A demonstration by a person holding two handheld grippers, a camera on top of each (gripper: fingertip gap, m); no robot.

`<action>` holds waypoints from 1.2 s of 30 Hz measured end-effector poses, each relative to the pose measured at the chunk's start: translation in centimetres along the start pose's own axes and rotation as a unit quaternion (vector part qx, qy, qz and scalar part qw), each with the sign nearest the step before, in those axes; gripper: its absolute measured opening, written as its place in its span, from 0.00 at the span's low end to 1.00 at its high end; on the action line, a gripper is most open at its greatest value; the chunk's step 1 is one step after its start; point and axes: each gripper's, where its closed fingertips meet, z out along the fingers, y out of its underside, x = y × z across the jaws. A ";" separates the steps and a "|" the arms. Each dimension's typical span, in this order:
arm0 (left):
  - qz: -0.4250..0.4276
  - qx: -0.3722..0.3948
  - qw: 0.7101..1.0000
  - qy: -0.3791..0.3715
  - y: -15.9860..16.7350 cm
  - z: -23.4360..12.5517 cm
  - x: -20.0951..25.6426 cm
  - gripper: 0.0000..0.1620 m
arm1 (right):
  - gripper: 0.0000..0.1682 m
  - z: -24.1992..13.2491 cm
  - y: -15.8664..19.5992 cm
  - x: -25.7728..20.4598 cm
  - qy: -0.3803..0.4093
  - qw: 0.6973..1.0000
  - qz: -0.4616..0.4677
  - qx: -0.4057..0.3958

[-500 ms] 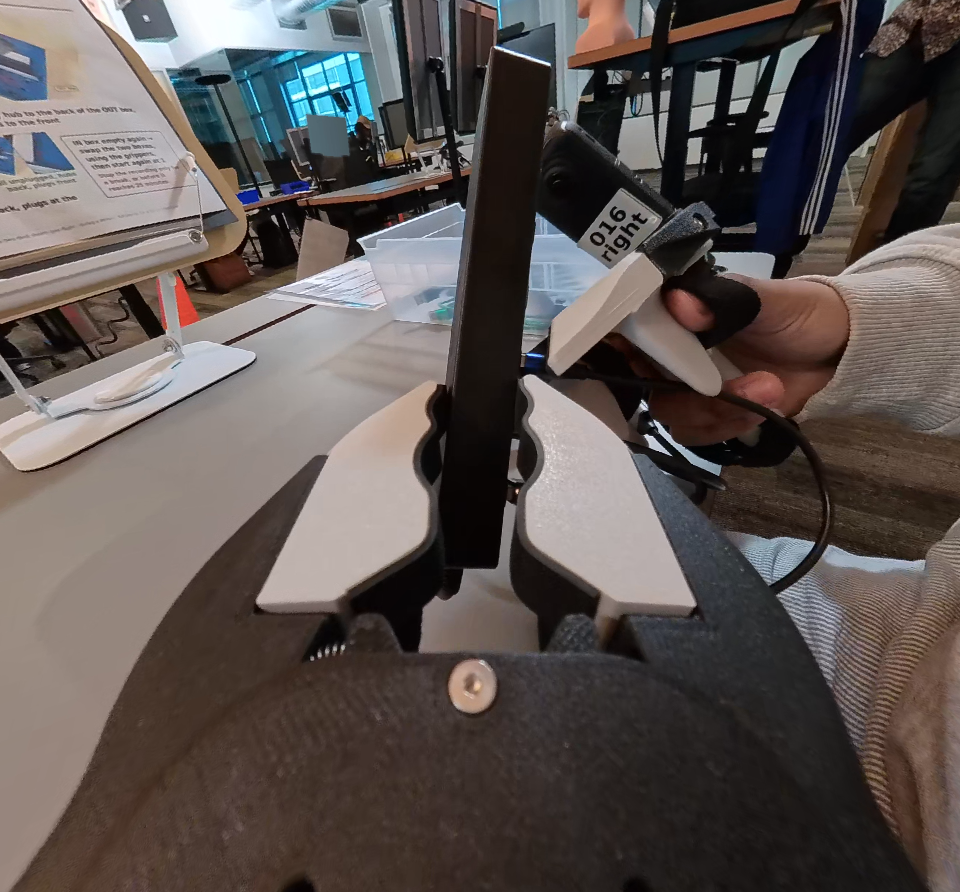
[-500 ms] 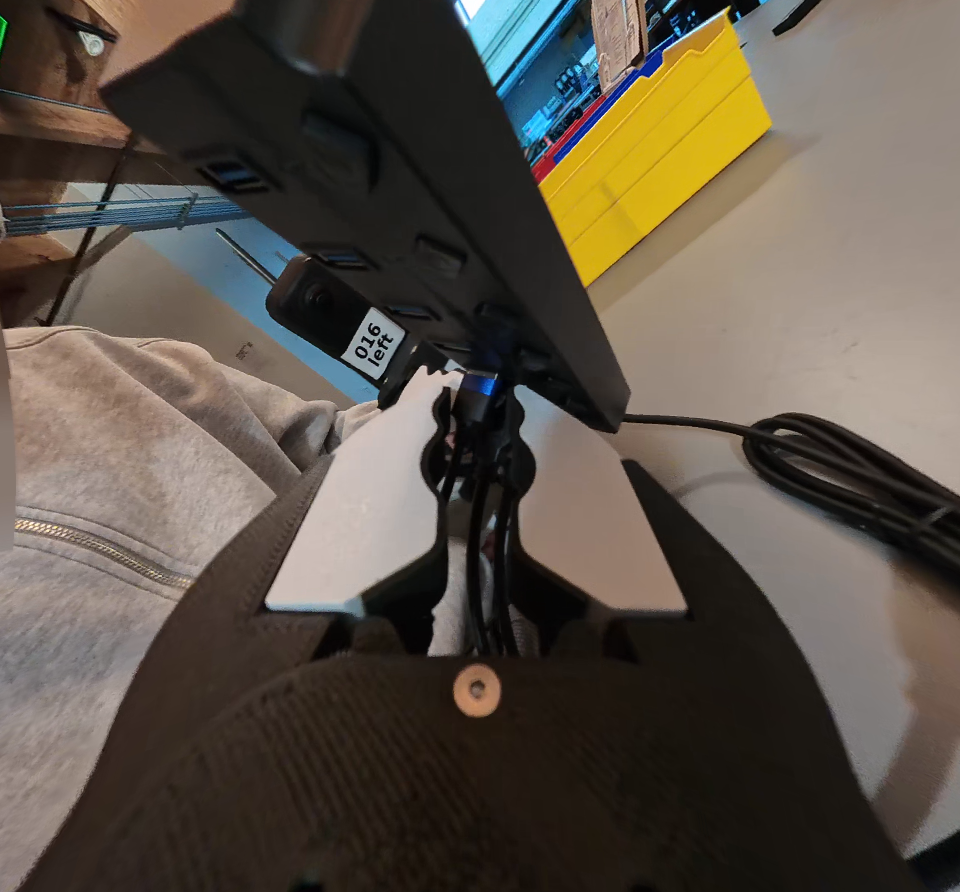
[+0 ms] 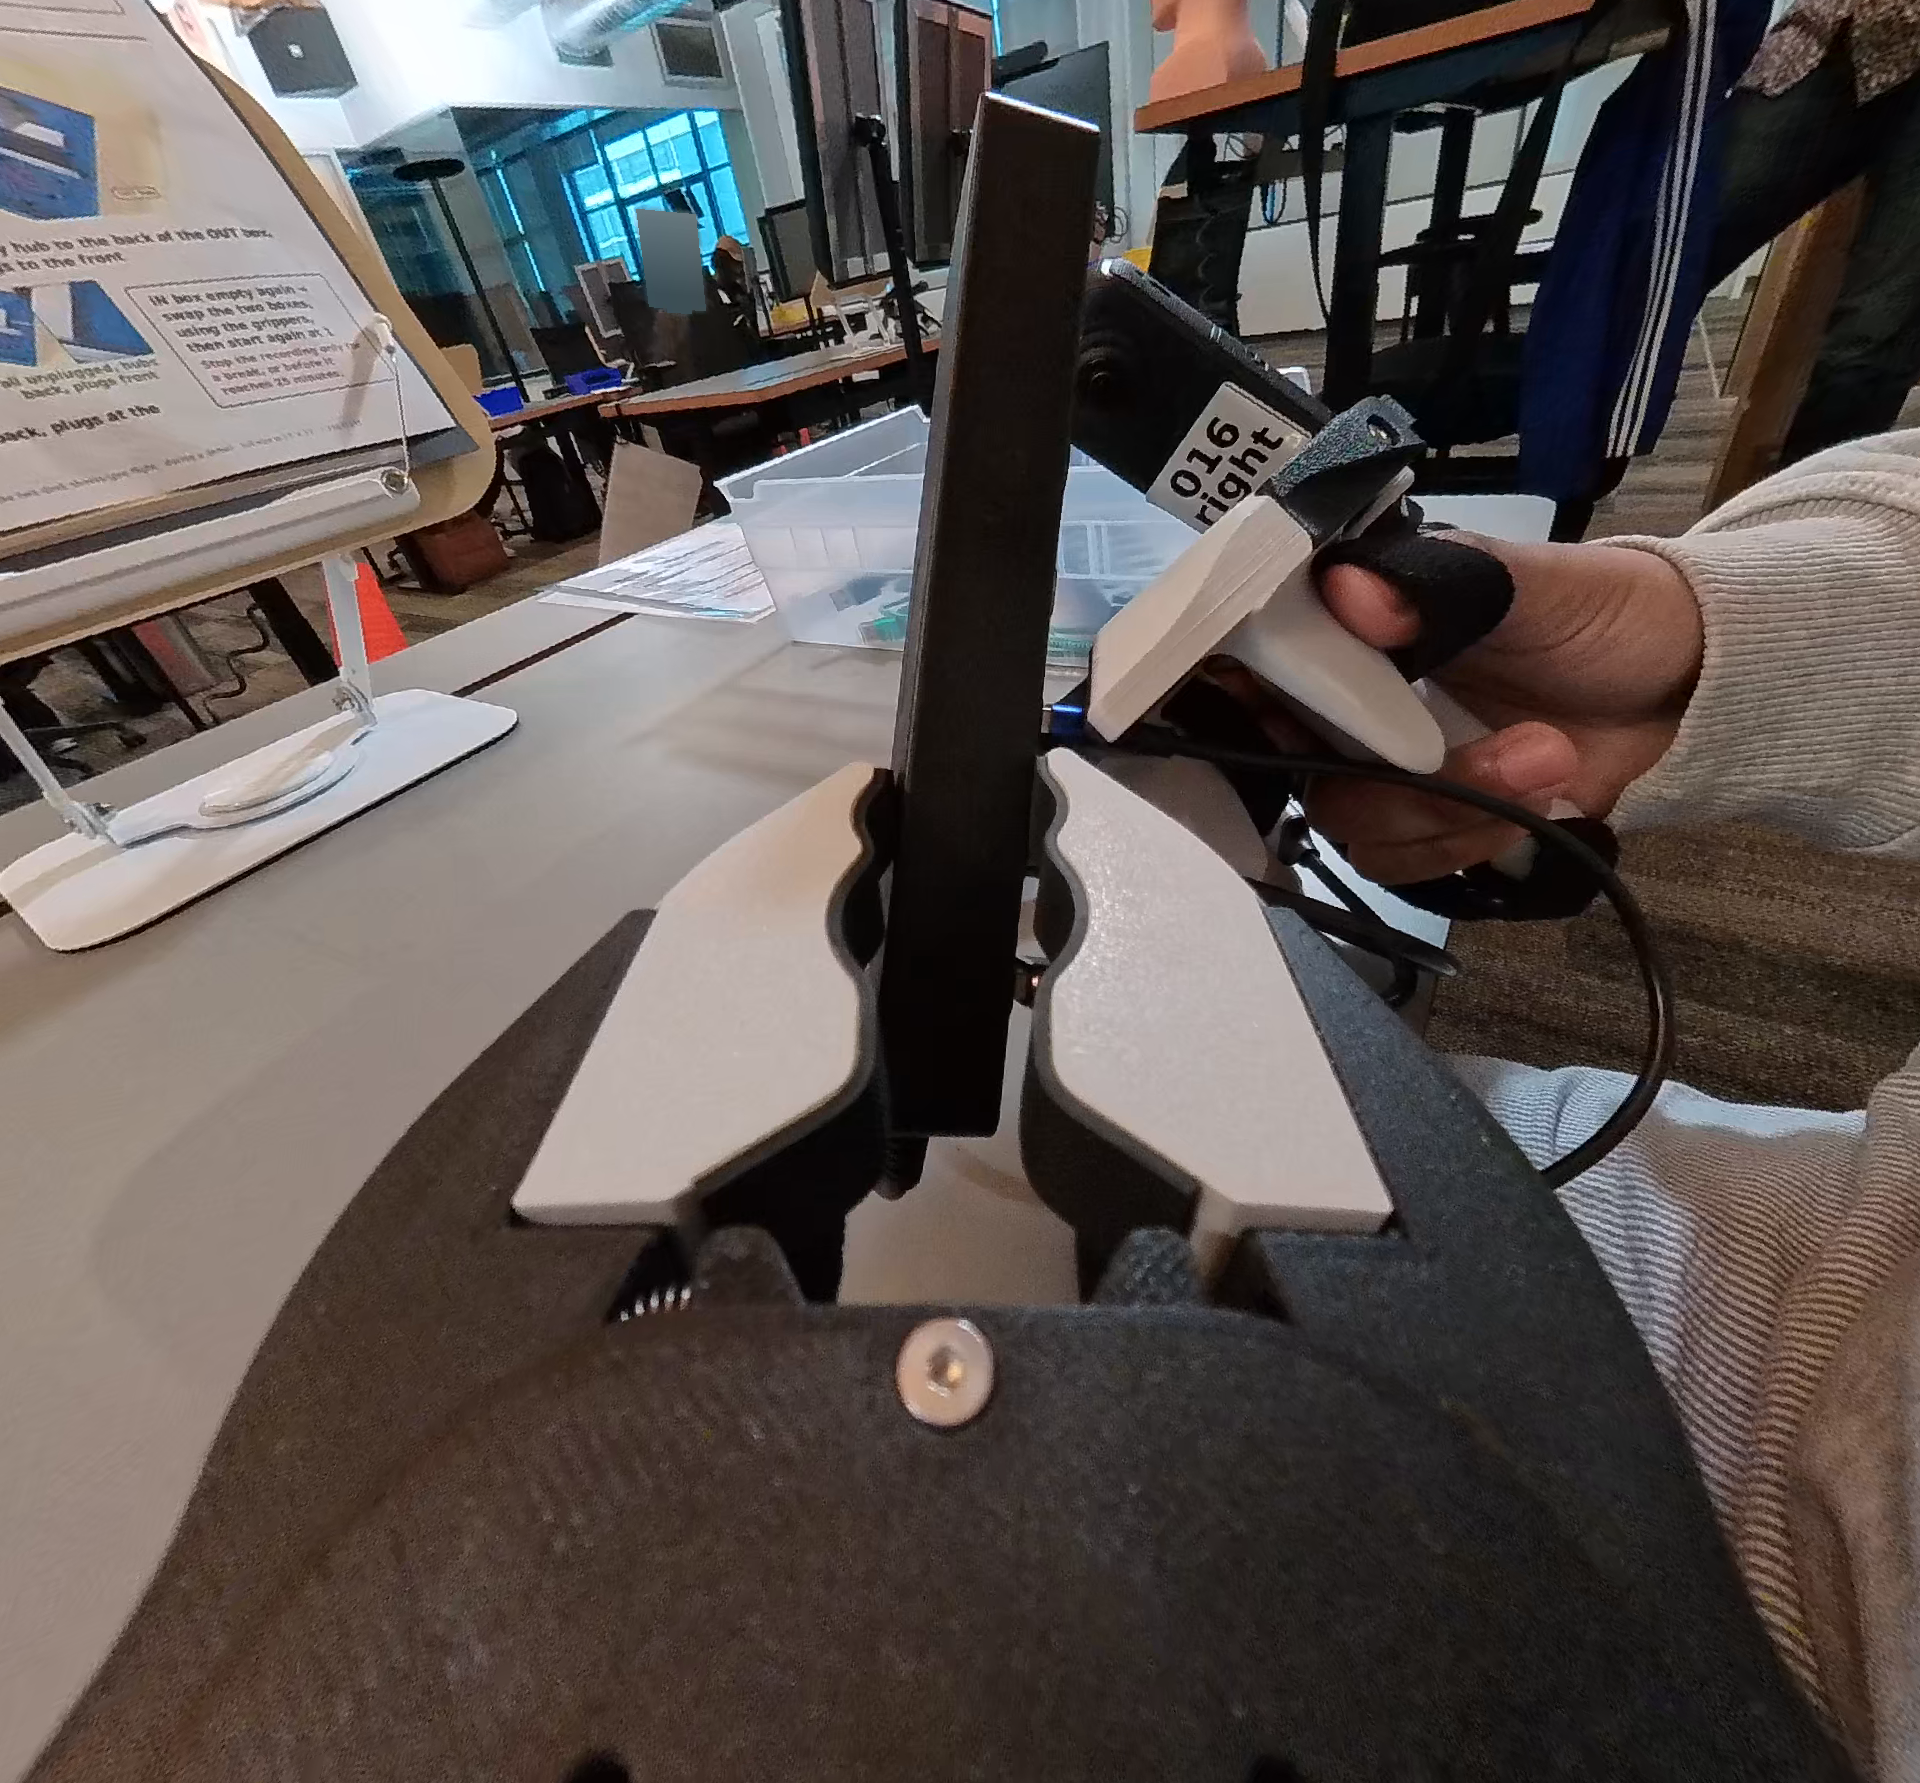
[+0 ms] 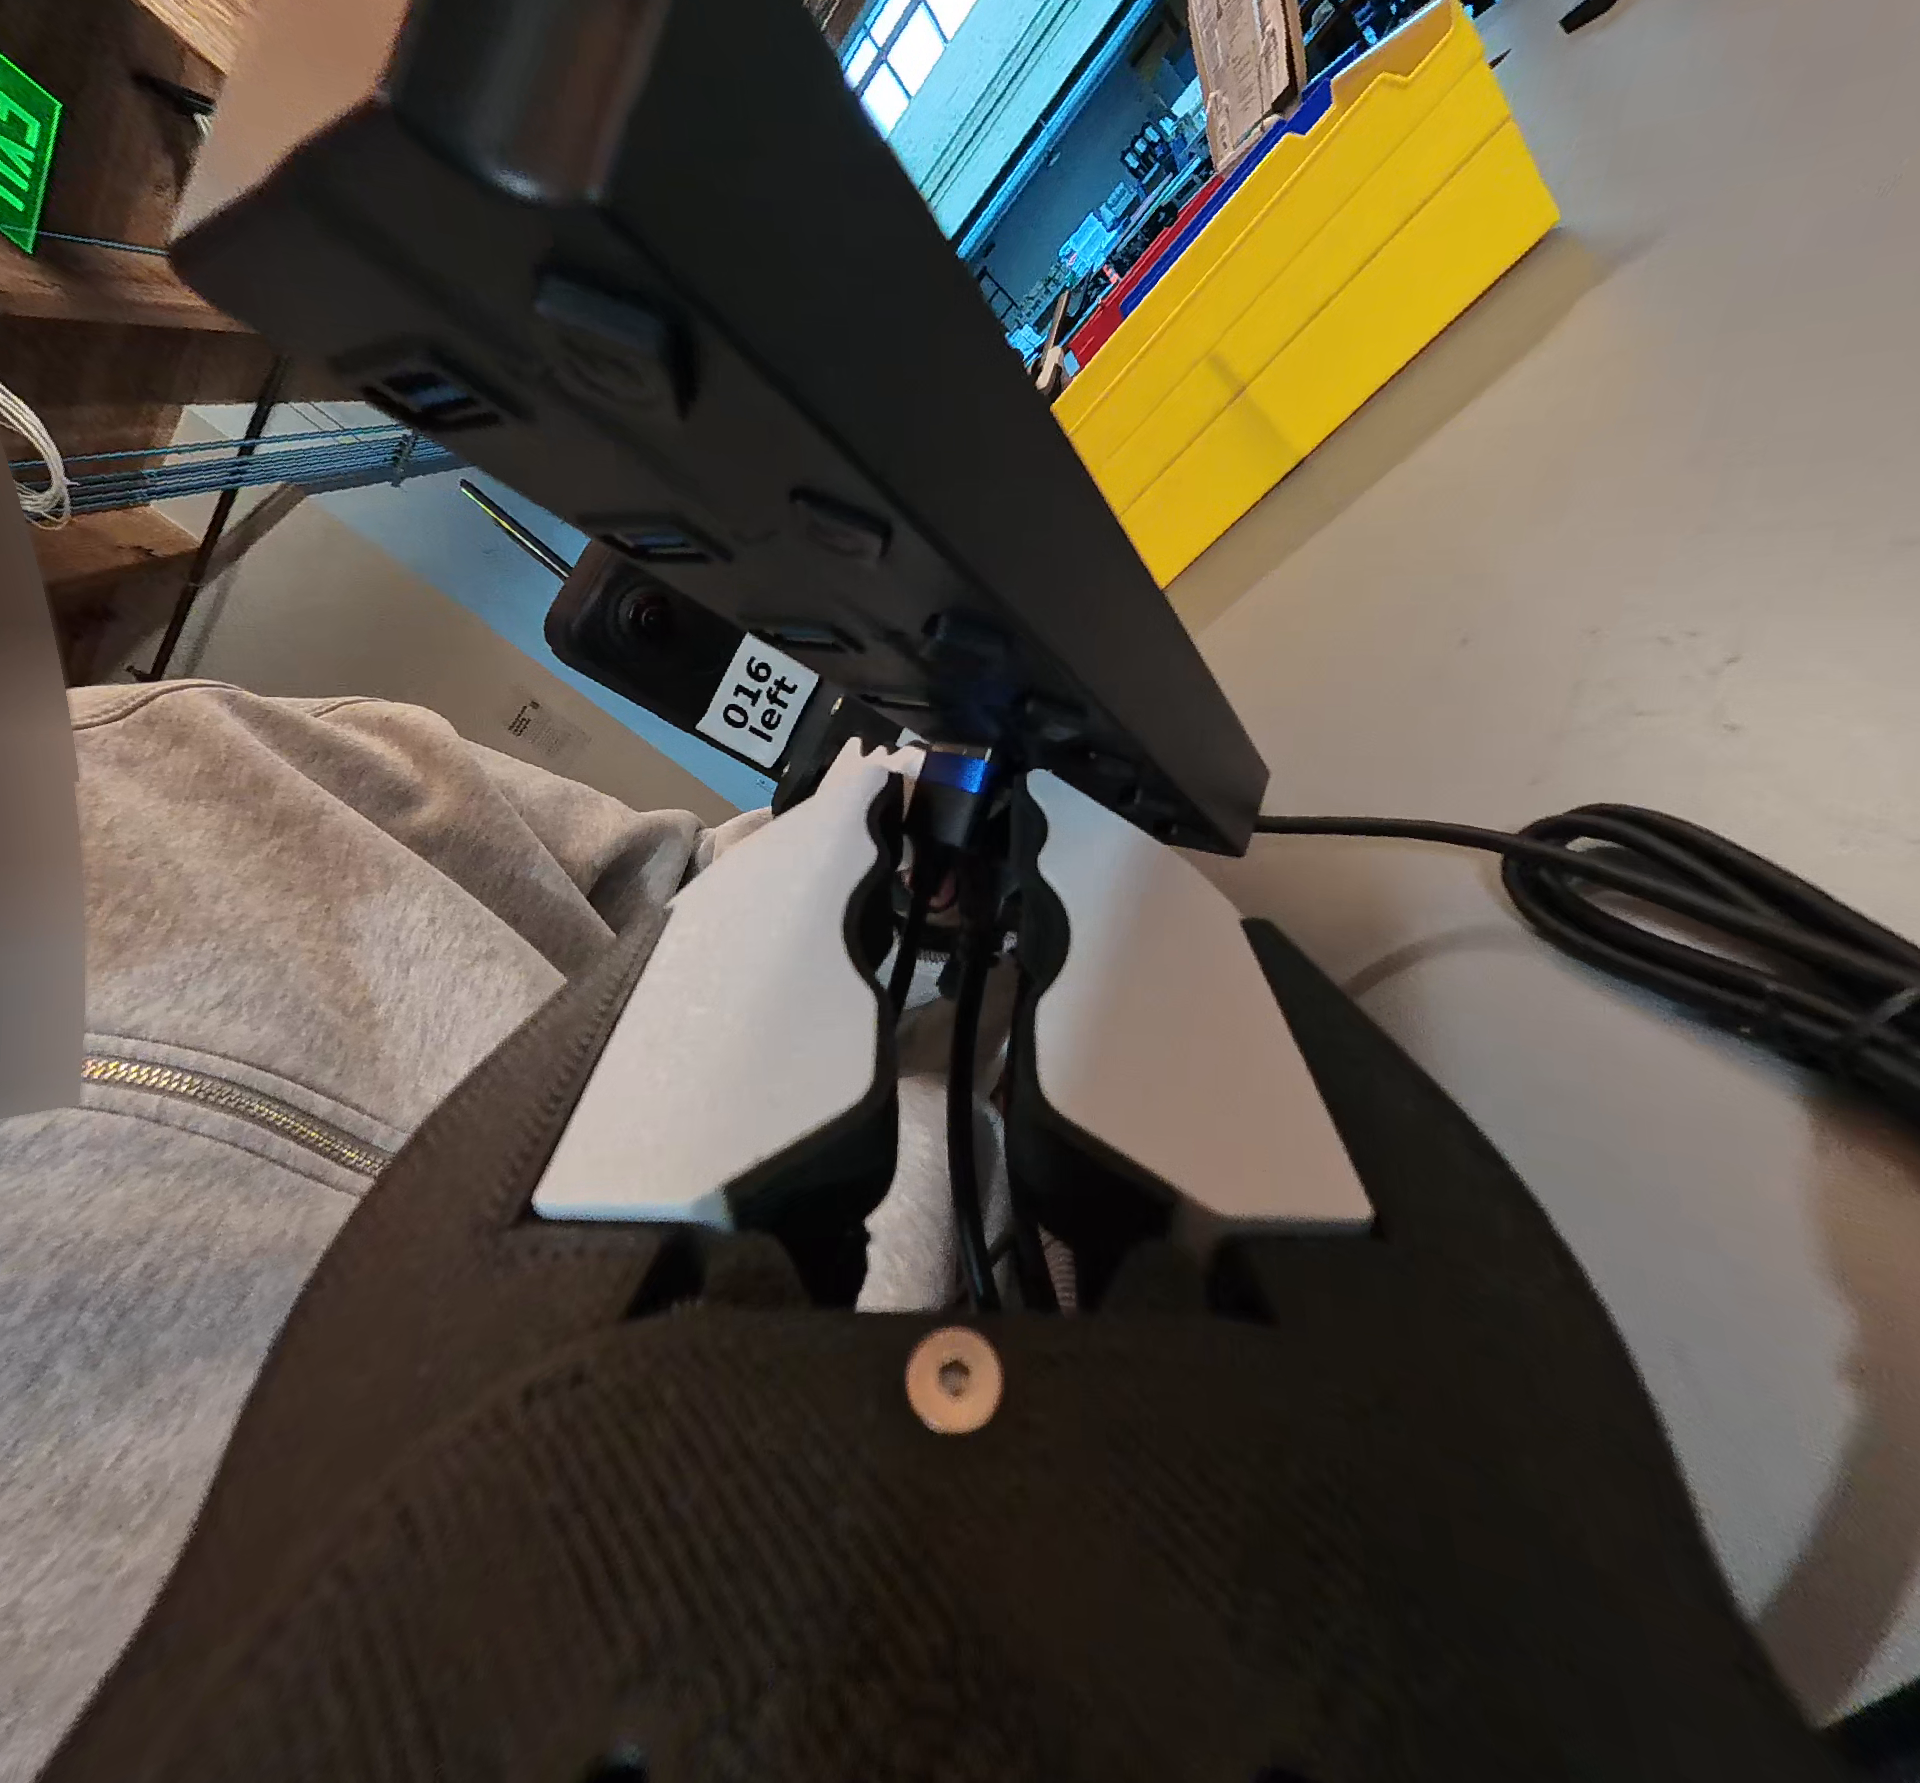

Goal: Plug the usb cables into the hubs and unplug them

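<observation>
The black hub (image 3: 982,590) was held upright above the table (image 3: 312,1058), clamped by the left gripper (image 3: 951,860). The blue-collared USB plug (image 4: 961,783) was pinched by the right gripper (image 4: 951,798) at a hub port.

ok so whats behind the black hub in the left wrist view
Behind the upright hub, the right gripper pokes out on its right side with a blue-tipped plug, and a clear plastic bin sits farther back. The hub hides the fingertips and the port.
</observation>
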 end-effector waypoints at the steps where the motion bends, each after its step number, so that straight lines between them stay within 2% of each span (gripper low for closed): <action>1: 0.000 0.000 1.000 0.000 0.0 0.0 0.0 0.16 | 0.11 0.0 0.0 0.0 0.001 1.000 0.000 0.000; 15: 0.006 -0.004 1.000 -0.003 0.0 0.1 -0.1 0.17 | 0.11 -0.2 0.0 0.1 0.008 1.000 -0.008 -0.006; 20: -0.002 -0.009 1.000 -0.017 0.2 0.0 -0.9 0.17 | 0.13 -0.8 -0.8 0.5 0.048 0.997 -0.061 0.009; 25: -0.010 -0.010 1.000 -0.026 0.2 0.0 -1.3 0.16 | 0.13 -0.4 -0.1 0.7 0.082 0.989 -0.118 -0.019; 29: -0.003 -0.012 1.000 -0.028 0.2 0.0 -1.2 0.17 | 0.08 -0.2 0.3 0.9 0.116 0.980 -0.159 -0.036; 36: 0.017 -0.032 0.999 -0.039 0.7 0.1 -1.2 0.17 | 0.08 -0.4 0.6 1.5 0.152 0.969 -0.185 -0.054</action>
